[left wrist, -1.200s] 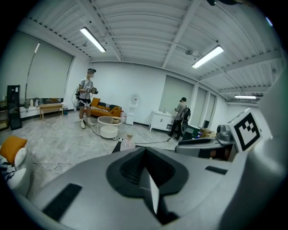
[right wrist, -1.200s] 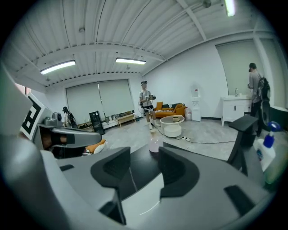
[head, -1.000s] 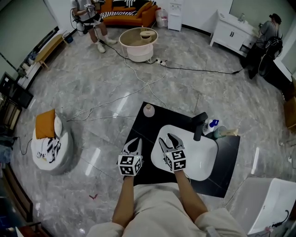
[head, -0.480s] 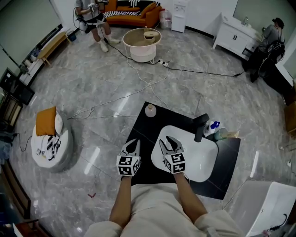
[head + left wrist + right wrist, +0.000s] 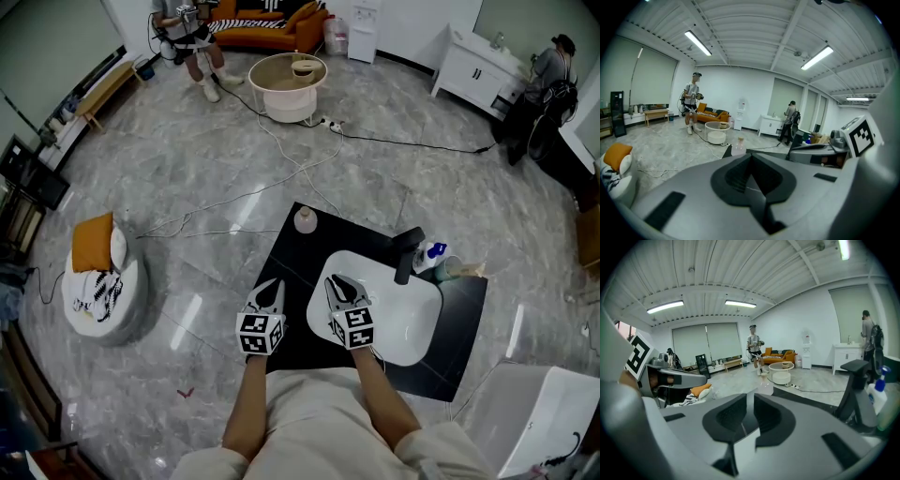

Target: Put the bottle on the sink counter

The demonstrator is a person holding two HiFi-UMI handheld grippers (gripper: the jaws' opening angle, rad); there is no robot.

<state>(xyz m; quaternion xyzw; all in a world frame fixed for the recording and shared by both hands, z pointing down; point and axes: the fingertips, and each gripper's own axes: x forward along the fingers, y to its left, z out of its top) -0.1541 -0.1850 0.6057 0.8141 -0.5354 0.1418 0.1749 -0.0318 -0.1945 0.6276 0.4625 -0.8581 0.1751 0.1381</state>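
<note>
Two tools show in the head view: the left tool (image 5: 271, 285) over the black counter (image 5: 457, 323), the right tool (image 5: 338, 281) over the white sink's (image 5: 412, 319) left rim. The bottle (image 5: 304, 221) stands at the counter's far corner, well apart from both.

In the left gripper view we see the jaws together, hiding the bottle's (image 5: 738, 146) base.

In the right gripper view the jaws have just been closing to a narrow slit, with nothing between. The bottle (image 5: 764, 386) is a faint blur beyond.

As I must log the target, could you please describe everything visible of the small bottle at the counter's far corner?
The bottle is small, squat and rounded, of pale pinkish, clear-looking material, with a tan cap. It stands upright on the far corner of the black counter, apart from the white basin; nothing else touches it.
</note>
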